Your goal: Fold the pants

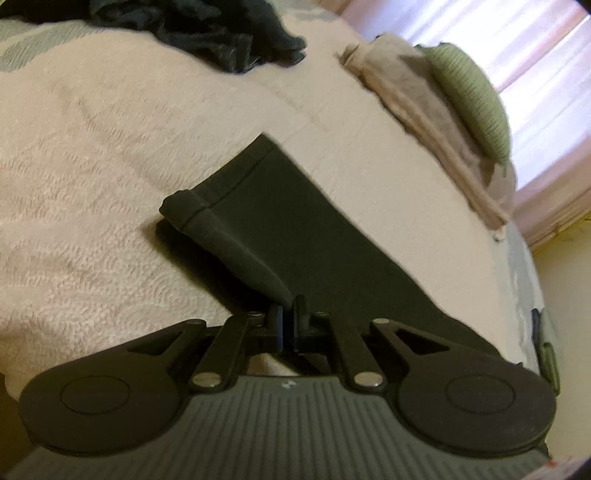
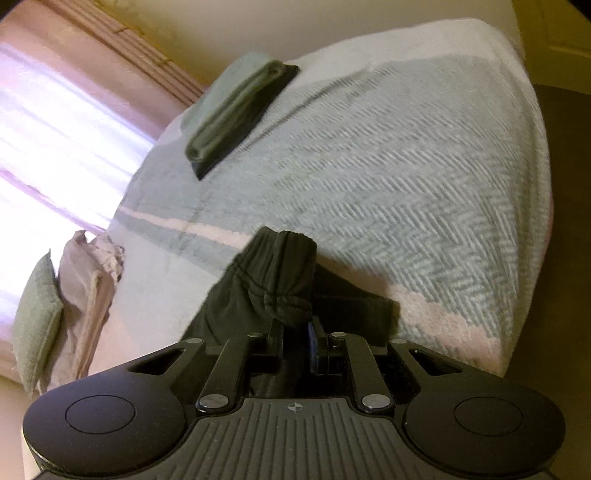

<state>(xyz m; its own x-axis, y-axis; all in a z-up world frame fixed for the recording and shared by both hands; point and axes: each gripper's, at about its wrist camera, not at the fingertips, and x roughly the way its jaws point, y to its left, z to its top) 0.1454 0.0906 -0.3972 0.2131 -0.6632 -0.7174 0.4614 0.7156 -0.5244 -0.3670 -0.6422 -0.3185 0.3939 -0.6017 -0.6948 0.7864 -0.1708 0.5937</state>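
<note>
Pants [image 1: 295,229]: dark, one garment, held at two places and lying on the bed ahead of both tongs. In the left wrist view a hemmed leg end lies furthest forward, its left edge curled up off the cover, the cloth narrowing back toward the fingers. In the right wrist view the gathered waistband [image 2: 284,280] bunches up directly ahead of the fingers, with more dark cloth spread low to the right.

Left gripper [image 1: 287,314]: jaws drawn nearly together, pinching a fold of the pants.

Right gripper [image 2: 295,332]: jaws close together, clamped on the waistband cloth; a blue pad shows on the right finger.

Bedcover [image 1: 92,166]: pale pink and textured beneath the left tongs; grey-green herringbone with a pale stripe ahead of the right tongs.

Folded dark garment [image 2: 240,114]: far ahead and to the left of the right tongs, well apart from the pants.

Heap of dark clothing [image 1: 207,26]: far ahead of the left tongs, toward the upper left.

Green cushion [image 1: 469,99]: ahead and right of the left tongs, resting on a beige blanket [image 1: 424,110].

Pink curtains [image 2: 55,122]: beyond the bed, brightly lit.
</note>
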